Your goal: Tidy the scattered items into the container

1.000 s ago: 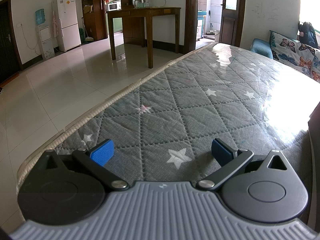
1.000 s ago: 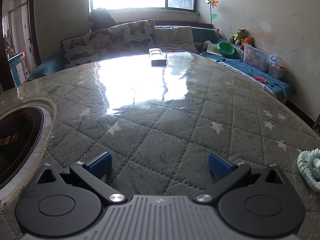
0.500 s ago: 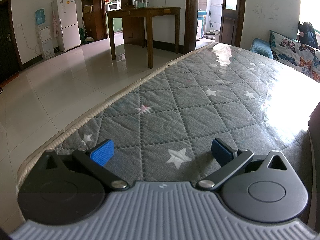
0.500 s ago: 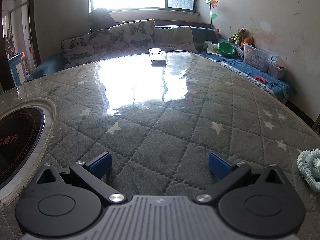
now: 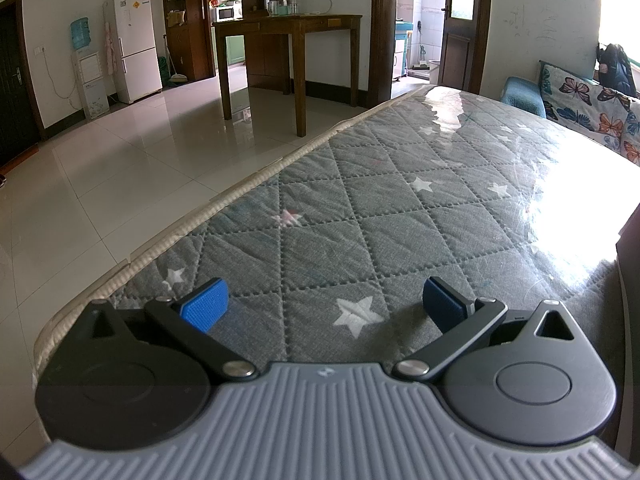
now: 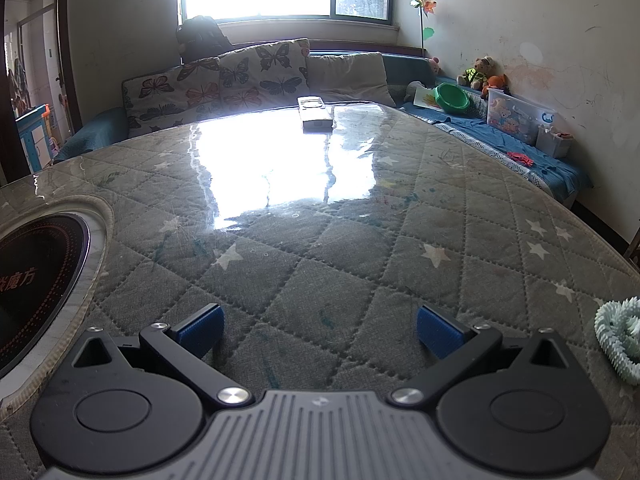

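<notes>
My right gripper (image 6: 319, 332) is open and empty, low over a round table covered with grey star-quilted cloth (image 6: 320, 248). A pale green ridged item (image 6: 618, 340) lies on the cloth at the right edge of the right wrist view, just right of the right fingertip. A white remote-like box (image 6: 316, 114) rests at the table's far side. My left gripper (image 5: 326, 308) is open too, with nothing between its fingers, over the quilted cloth (image 5: 380, 208) near the table's left rim. No container on the table shows in either view.
A black induction cooktop (image 6: 36, 284) is set into the table at the left of the right wrist view. A sofa with butterfly cushions (image 6: 224, 80) stands behind the table. Tiled floor (image 5: 100, 184), a wooden table (image 5: 288, 32) and a fridge (image 5: 136, 44) lie left of the table.
</notes>
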